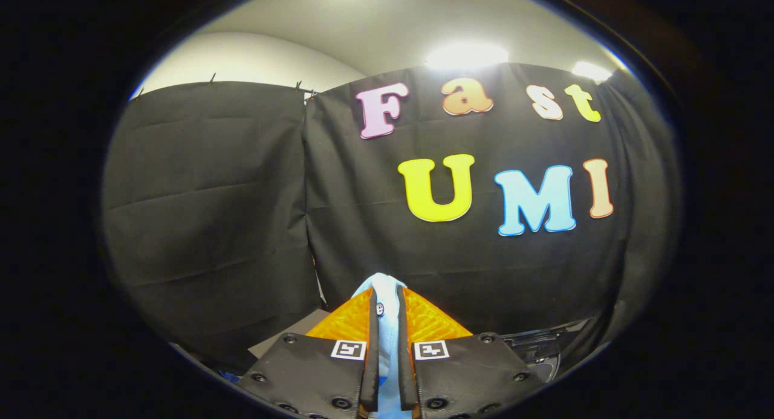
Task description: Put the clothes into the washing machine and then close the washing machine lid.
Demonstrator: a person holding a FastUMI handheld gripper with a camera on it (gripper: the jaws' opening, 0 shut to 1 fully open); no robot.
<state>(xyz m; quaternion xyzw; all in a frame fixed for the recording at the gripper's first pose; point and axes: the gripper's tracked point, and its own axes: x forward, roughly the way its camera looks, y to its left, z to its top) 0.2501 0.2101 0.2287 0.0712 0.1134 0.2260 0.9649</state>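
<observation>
My gripper (387,298) is raised and faces the black cloth wall. Both fingers are closed on a fold of light blue cloth (386,322), a garment with a small button showing between them. The cloth pokes out a little beyond the fingertips and runs down between the fingers. A dark panel of the washing machine (538,346) shows low down, to the right of the right finger. Its opening and lid are hidden from here.
The black cloth wall (242,225) hangs close ahead, with a seam between two panels left of the fingers. A grey flat surface (290,337) lies below, left of the left finger. Bright ceiling lights (465,55) shine above the wall.
</observation>
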